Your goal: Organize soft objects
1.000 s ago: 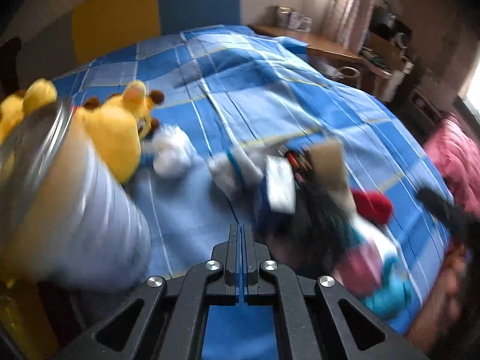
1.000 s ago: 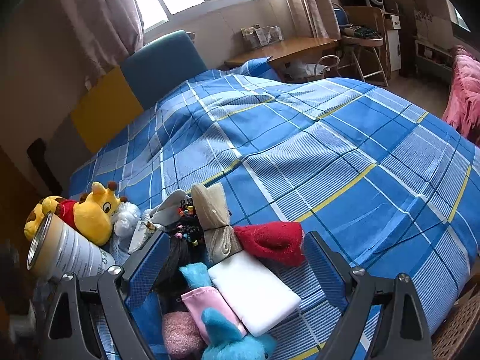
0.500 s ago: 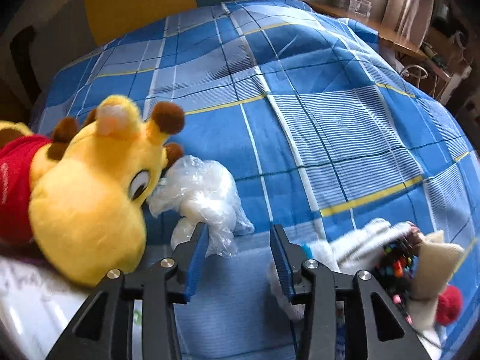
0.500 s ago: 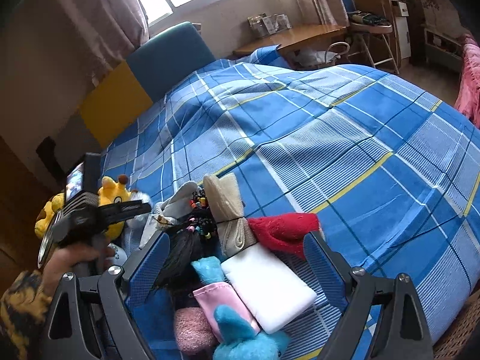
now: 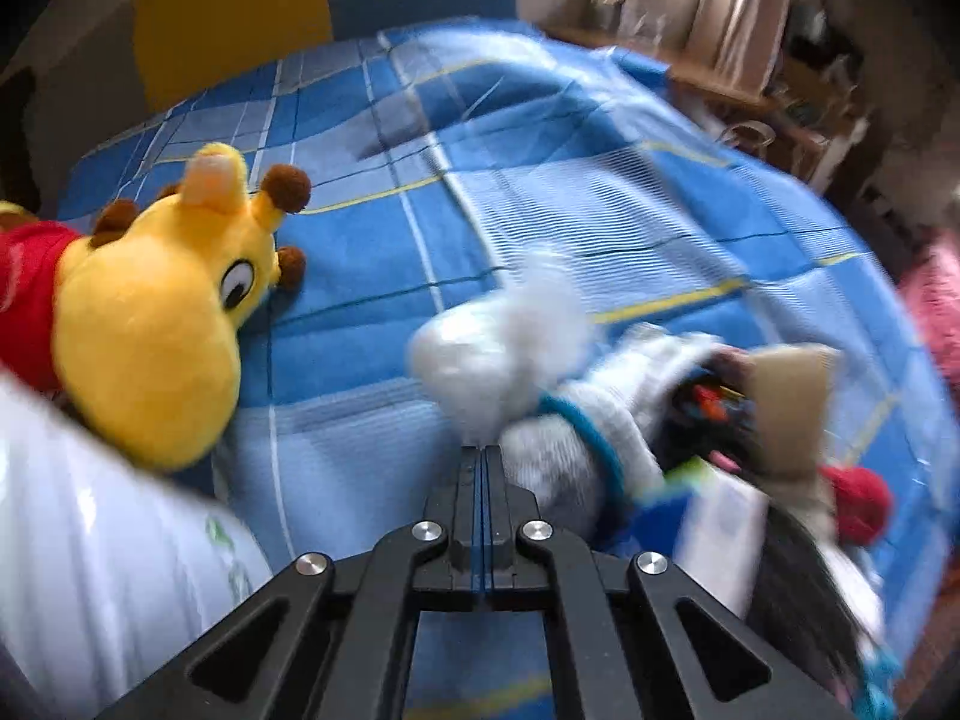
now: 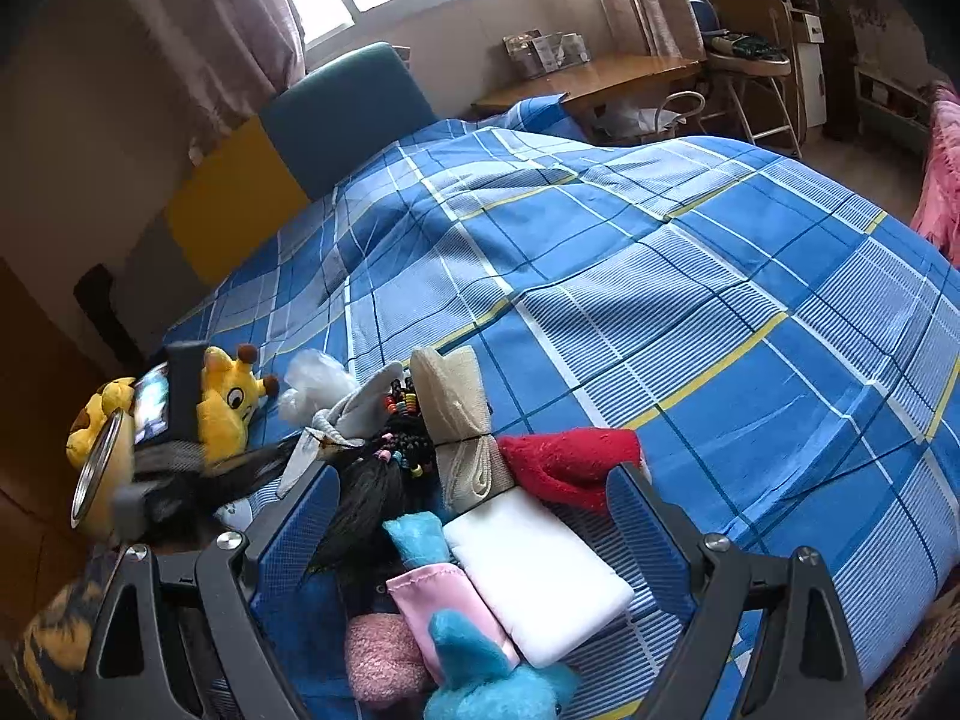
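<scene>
1. Left gripper [image 5: 483, 450]: jaws pressed together, pinching the near edge of a white plastic-wrapped bundle [image 5: 492, 348]. The bundle sits directly past the fingertips and is motion-blurred in the left wrist view. Whether it is lifted off the bed or touching it cannot be told.
2. In the right wrist view the same bundle [image 6: 315, 381] shows at far left of the pile, between the giraffe plush [image 6: 225, 405] and a grey-white sock [image 6: 360, 408].
3. Right gripper [image 6: 474, 510]: jaws wide apart, nothing between the pads but the pile below. It hangs over the near part of the pile.
4. Bed with blue checked cover [image 6: 690, 300] carries all items, gathered at its near left corner.
5. Pile contents, right wrist view:
   - beige rolled cloth [image 6: 459, 420], tied at the middle, at the far side;
   - red knit item [image 6: 570, 465] just right of it;
   - white folded pad [image 6: 540, 582] near centre;
   - pink pouch [image 6: 447, 606] touching the pad's left edge;
   - blue fuzzy toy [image 6: 492, 678] nearest the camera;
   - black hairpiece with coloured beads [image 6: 384, 468] on the left.
6. Giraffe plush [image 5: 156, 312] lies on its side, left of the bundle, apart from it.
7. Metal can [image 6: 99, 468] lies tipped at the far left, beside the plush.
</scene>
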